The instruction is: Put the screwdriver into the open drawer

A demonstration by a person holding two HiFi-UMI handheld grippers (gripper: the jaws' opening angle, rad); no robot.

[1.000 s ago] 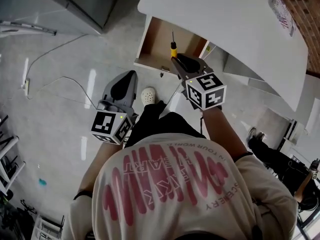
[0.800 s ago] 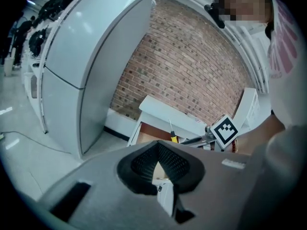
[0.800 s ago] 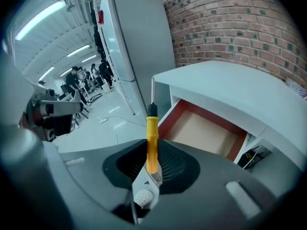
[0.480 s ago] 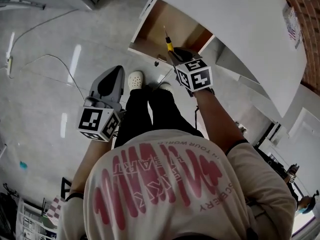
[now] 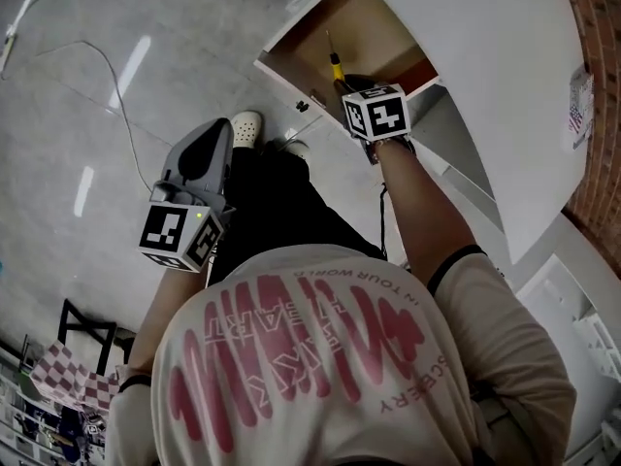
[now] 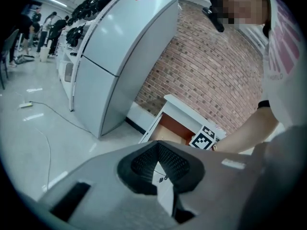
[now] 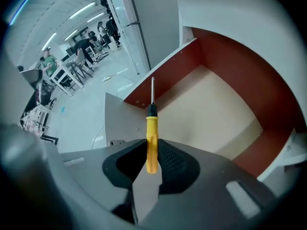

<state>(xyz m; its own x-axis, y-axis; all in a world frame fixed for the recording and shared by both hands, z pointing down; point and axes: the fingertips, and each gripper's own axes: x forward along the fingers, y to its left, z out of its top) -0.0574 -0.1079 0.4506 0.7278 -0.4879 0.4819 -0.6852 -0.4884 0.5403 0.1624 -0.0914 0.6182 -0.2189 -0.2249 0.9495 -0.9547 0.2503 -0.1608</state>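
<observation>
Grey left gripper (image 5: pixel 226 127), jaws together and empty, hangs beside your leg over the pale glossy floor (image 5: pixel 107 134). Your right gripper (image 5: pixel 346 83) points steeply down, clamping the yellow screwdriver (image 5: pixel 336 68) above the open wooden drawer (image 5: pixel 374 22).

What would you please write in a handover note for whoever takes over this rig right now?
Right gripper: shut on the screwdriver, gripping its yellow handle, with the shaft pointing ahead.
Left gripper: shut, empty, held off to the side of the drawer.
Drawer: open. The part in view holds nothing, and the screwdriver hangs over it.
Done: the screwdriver is picked up and brought to the drawer.
Left: lower it in, open the jaws, withdraw.
</observation>
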